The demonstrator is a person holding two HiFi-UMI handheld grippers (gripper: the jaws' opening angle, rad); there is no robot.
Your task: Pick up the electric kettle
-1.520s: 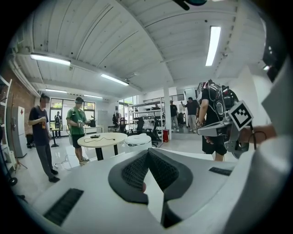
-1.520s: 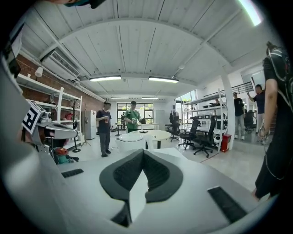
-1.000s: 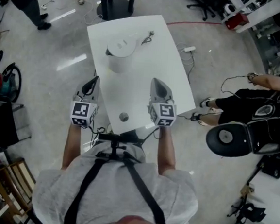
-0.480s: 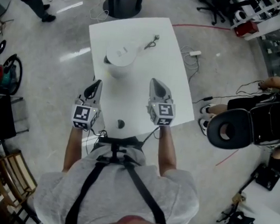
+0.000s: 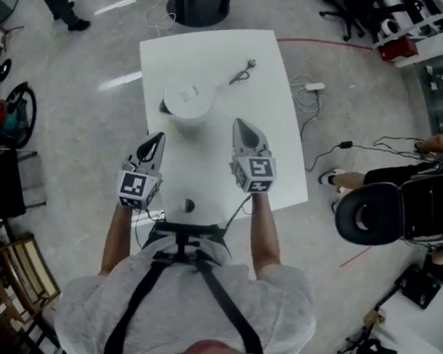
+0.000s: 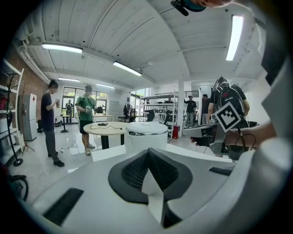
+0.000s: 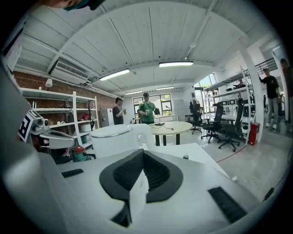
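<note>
The left hand-held gripper (image 5: 158, 138) and the right hand-held gripper (image 5: 239, 125) have both edged in on the electric kettle (image 5: 188, 98) over the last second, the right one more so. It now sits near the kettle's right flank, over the white worktop (image 5: 277, 162). The left one hangs at the worktop's left edge, a little short of the kettle. Each has its jaws pressed together with nothing between them, same as a moment ago. The kettle hasn't stirred: it stands upright toward the far left of the worktop, lid on, and nothing touches it. I'd call this the approach, with the grab not yet begun; whichever one takes the kettle will have to spread its jaws first.

From above, the handle is hard to pick out. Only the right gripper view shows what looks like a white handle on the kettle's side. In both gripper views the gripper's own body blocks the kettle's lower part and base. A cable (image 5: 242, 70) lies beyond the kettle; whether it joins the kettle I can't tell. A small dark round thing (image 5: 187, 205) by the near edge is too small to name.
</note>
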